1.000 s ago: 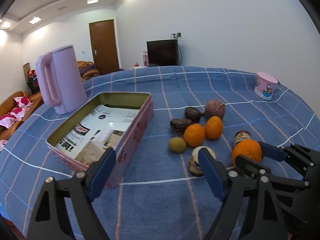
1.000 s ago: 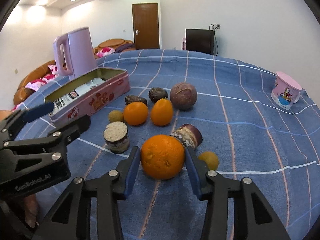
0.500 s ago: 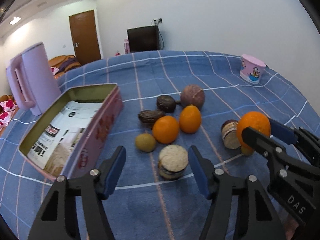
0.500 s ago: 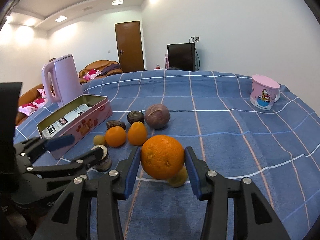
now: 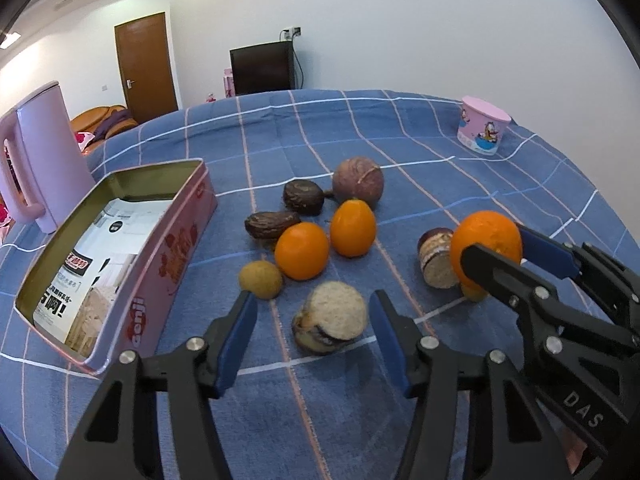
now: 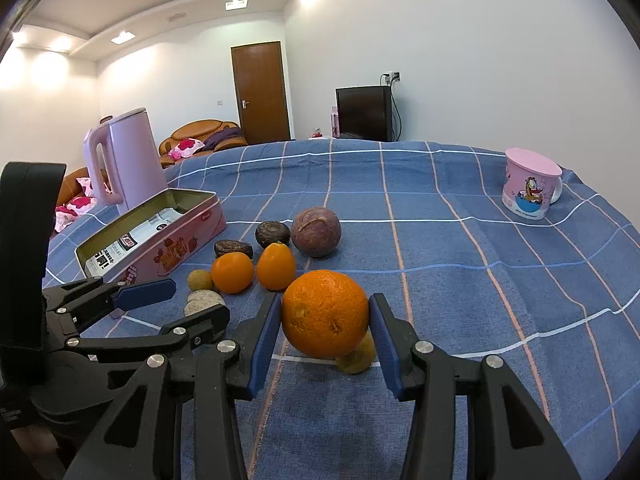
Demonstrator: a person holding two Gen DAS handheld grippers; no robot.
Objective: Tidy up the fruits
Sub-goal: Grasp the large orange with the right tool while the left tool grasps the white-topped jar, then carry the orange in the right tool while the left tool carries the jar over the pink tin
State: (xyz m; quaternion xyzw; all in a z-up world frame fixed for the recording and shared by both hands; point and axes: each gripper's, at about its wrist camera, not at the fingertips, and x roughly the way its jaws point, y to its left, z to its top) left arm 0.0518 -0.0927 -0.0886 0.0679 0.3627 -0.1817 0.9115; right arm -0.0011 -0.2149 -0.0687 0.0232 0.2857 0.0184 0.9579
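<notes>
My left gripper (image 5: 312, 332) is low over the blue checked cloth. Its jaws are closing around a halved fruit (image 5: 330, 322) with a pale cut face and dark rind, and the pads are not pressing on it. My right gripper (image 6: 324, 320) is shut on a large orange (image 6: 325, 314) and holds it just above the cloth, over a small yellow fruit (image 6: 356, 354). From the left wrist view, that orange (image 5: 486, 240) sits at the right. Two small oranges (image 5: 302, 250) (image 5: 353, 228) lie just beyond the halved fruit.
An open pink tin (image 5: 172, 256) with printed paper inside stands to the left. Behind it is a pink kettle (image 5: 40, 160). A round brown fruit (image 5: 358, 182), two dark wrinkled fruits (image 5: 303, 197), a small greenish fruit (image 5: 260, 280) and another cut half (image 5: 436, 258) lie nearby. A pink mug (image 5: 482, 126) stands far right.
My left gripper swung right from the tin to the halved fruit and its jaws narrowed around it. My right gripper raised the large orange off the cloth.
</notes>
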